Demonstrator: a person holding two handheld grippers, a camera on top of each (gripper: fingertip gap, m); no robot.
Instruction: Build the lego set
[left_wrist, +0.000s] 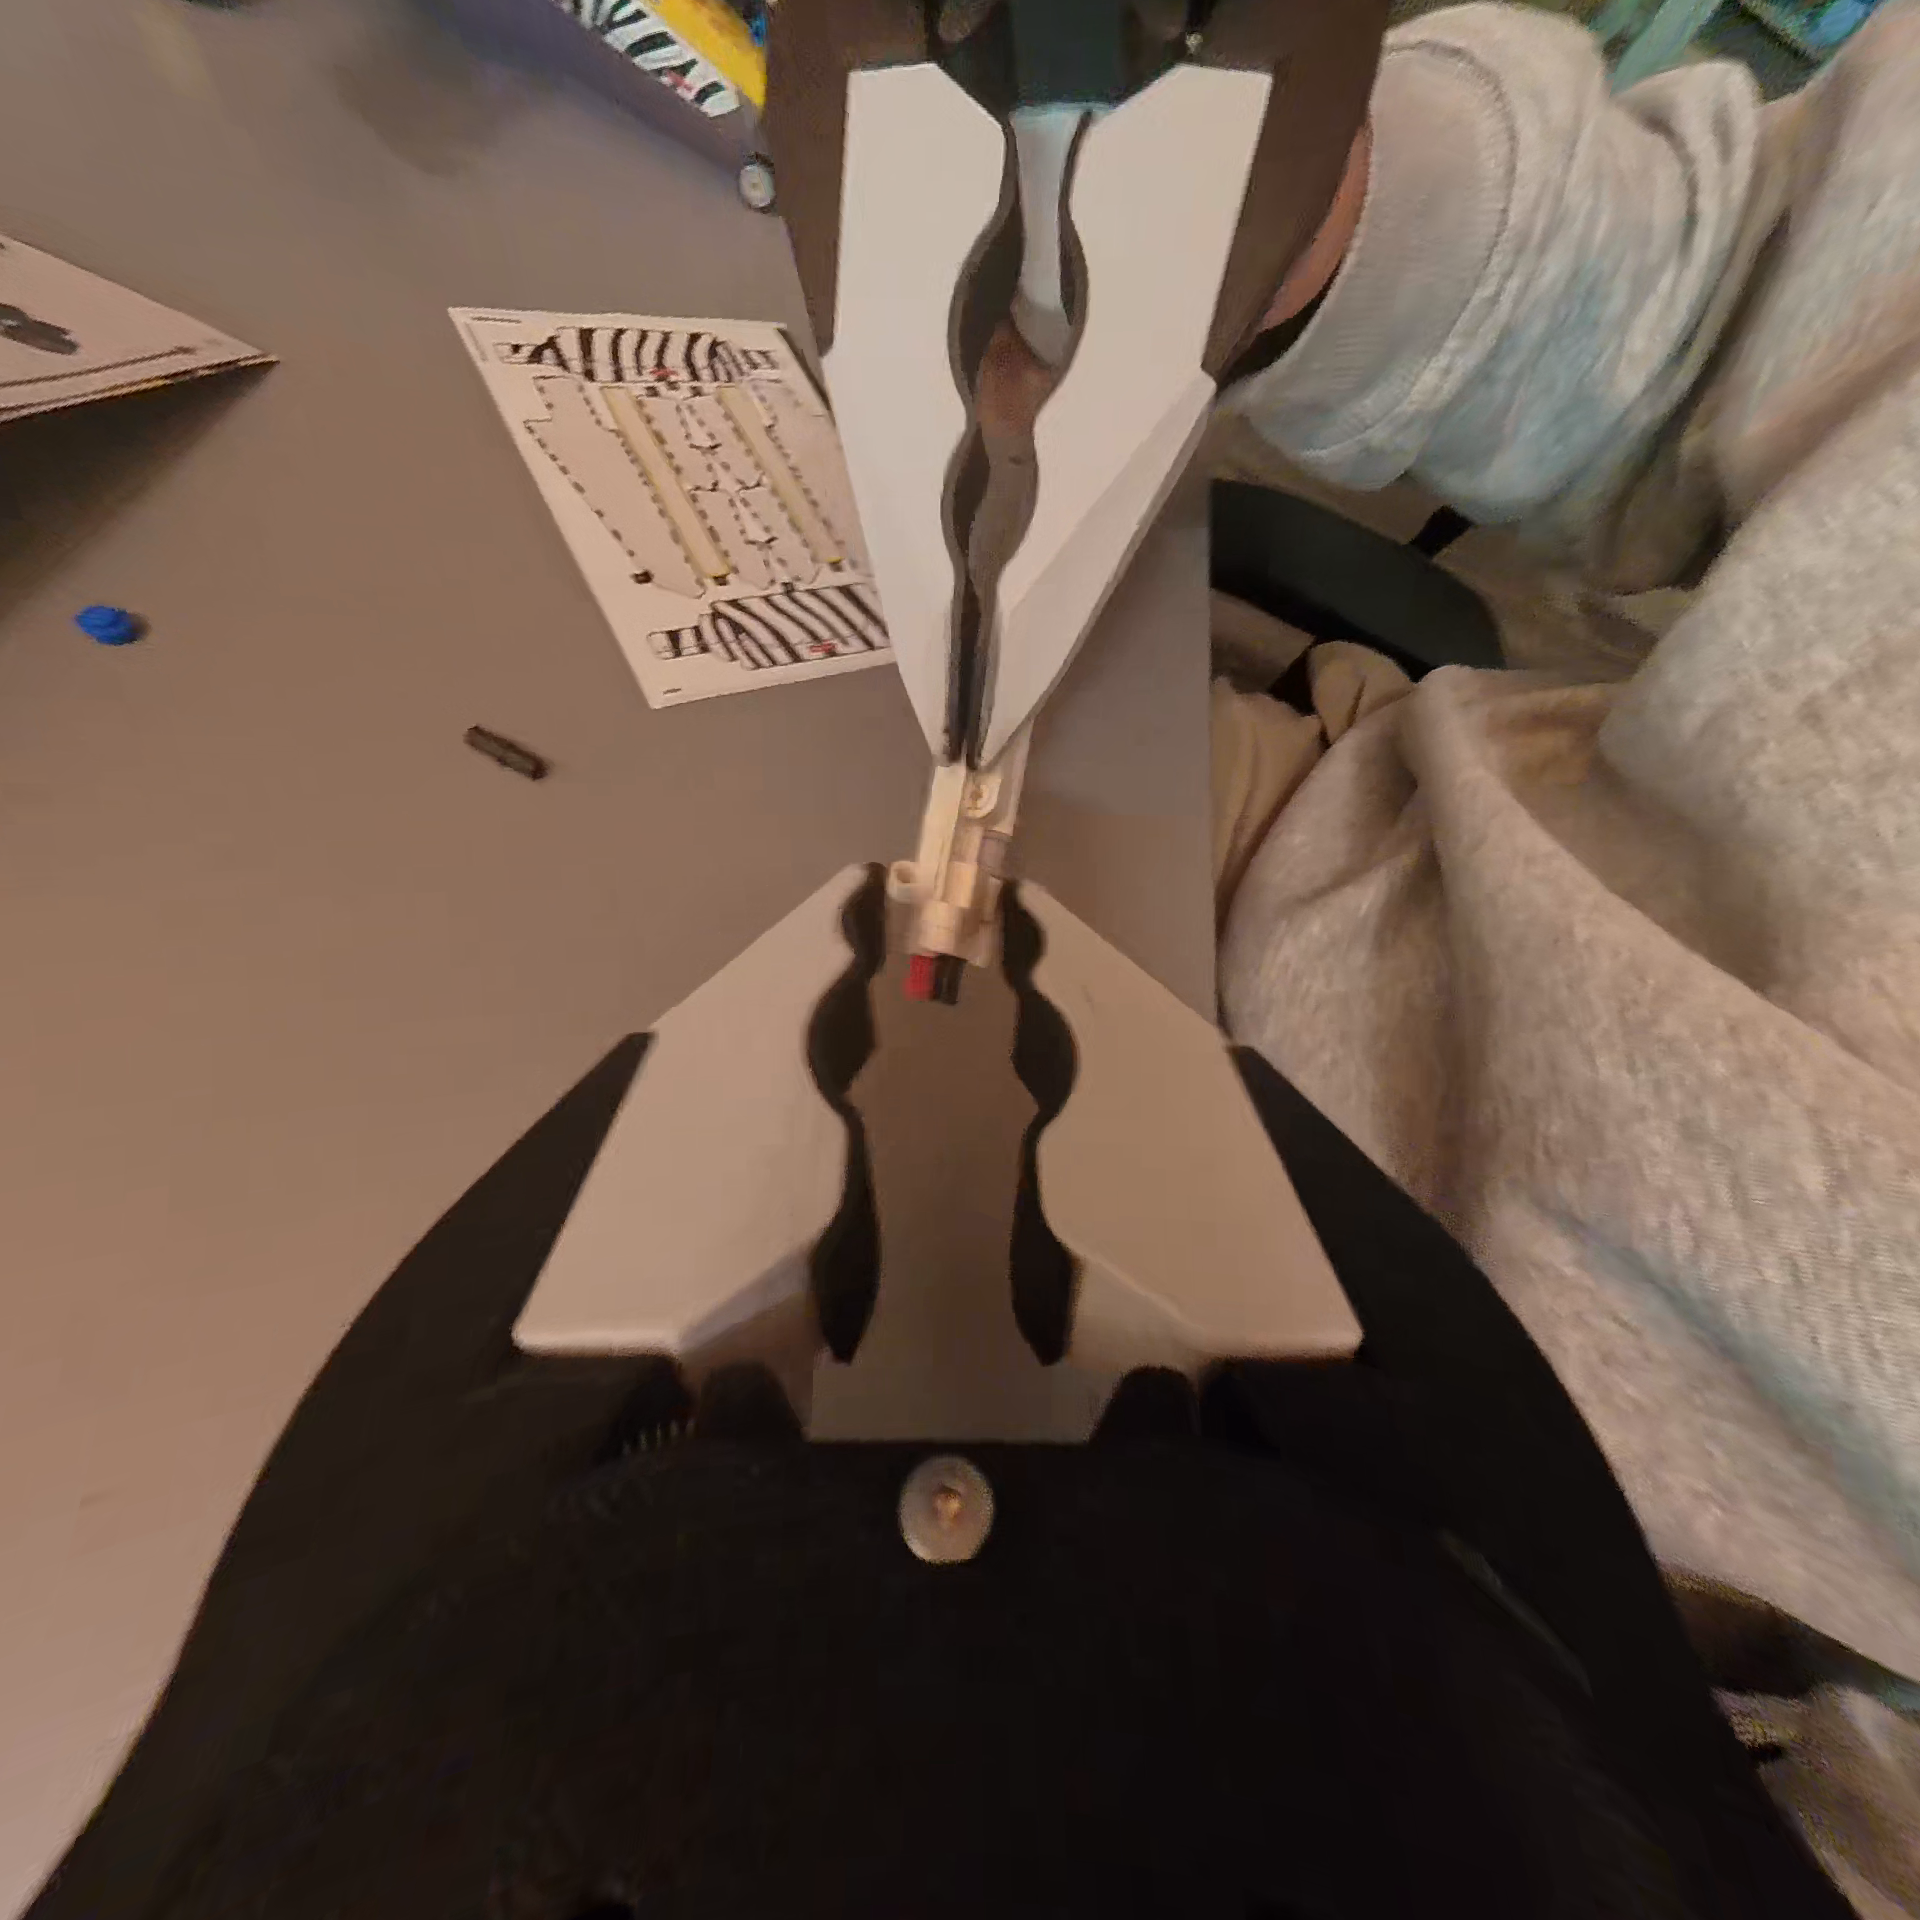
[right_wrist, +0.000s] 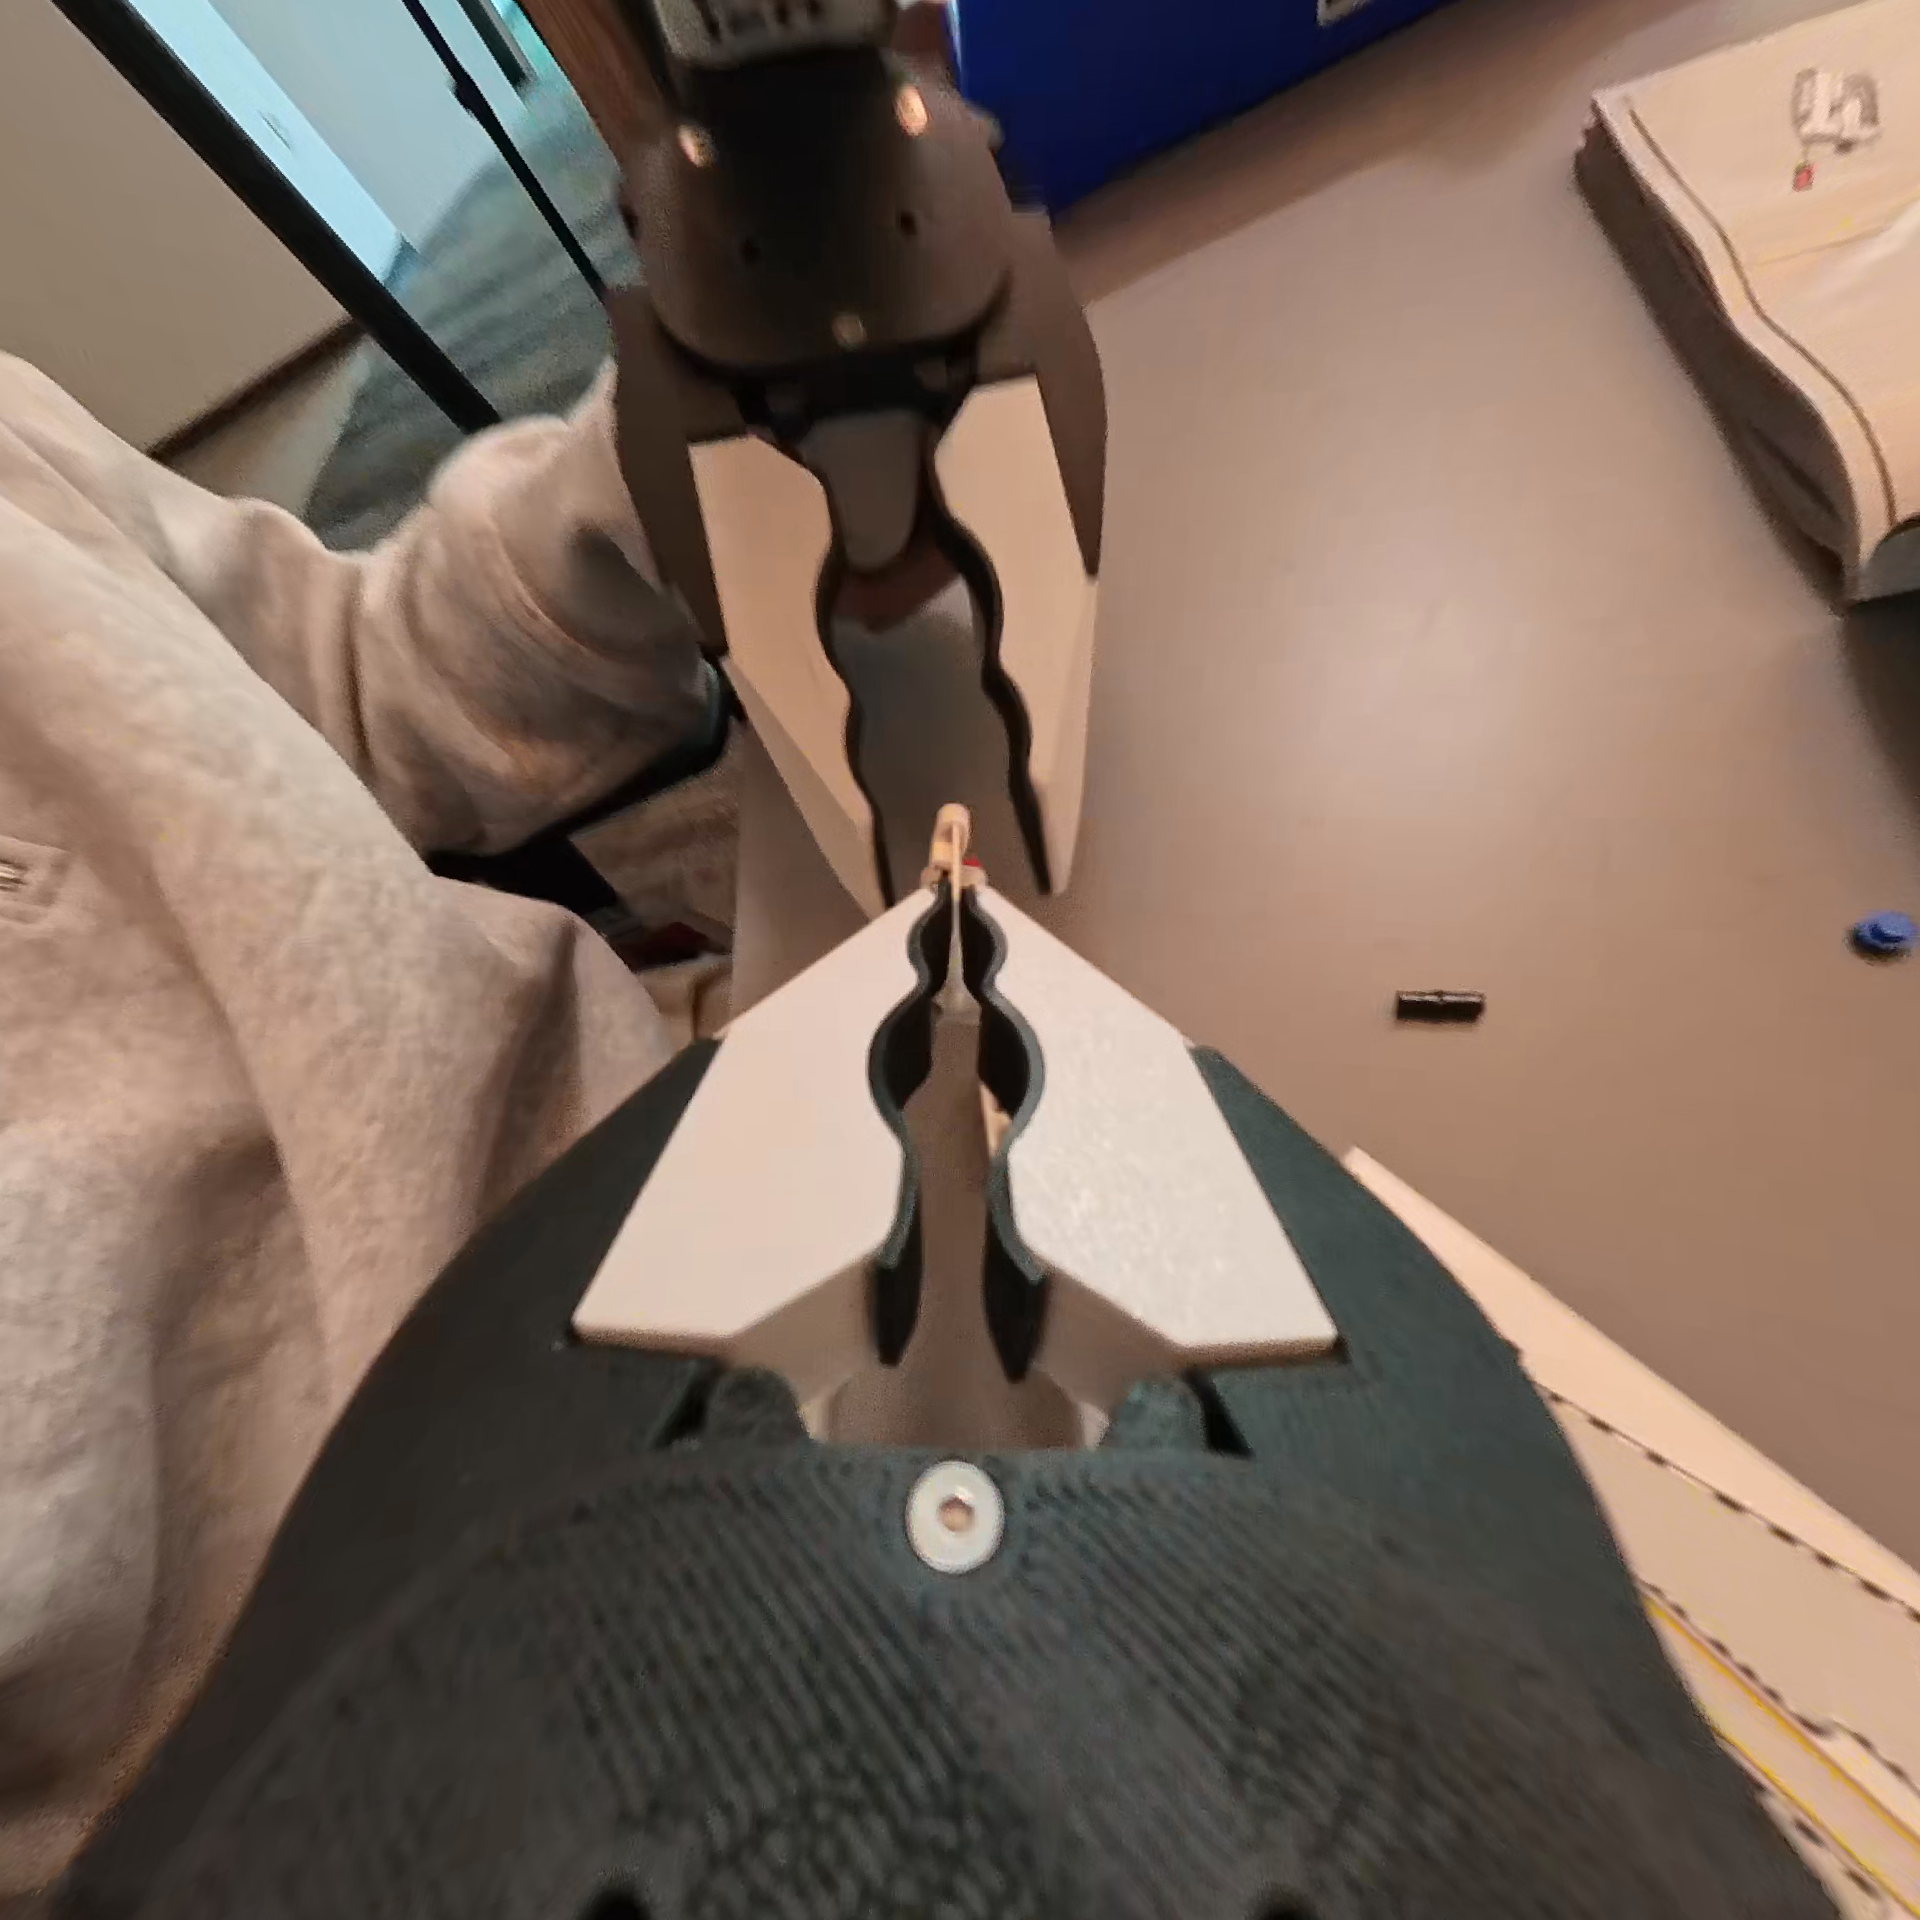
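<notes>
I am clamping my right gripper (right_wrist: 954, 894) on the white assembly (left_wrist: 961, 873), its long axis running twelve-to-six into my open left gripper (left_wrist: 935, 914).

A grey-brown table (right_wrist: 1455, 520) takes soft light, with a pale glare patch at the middle. Beyond it at eleven o'clock stands a glass door (right_wrist: 312, 197) in a black frame, beside a white wall (right_wrist: 94, 239) and grey carpet (right_wrist: 499, 281).
</notes>
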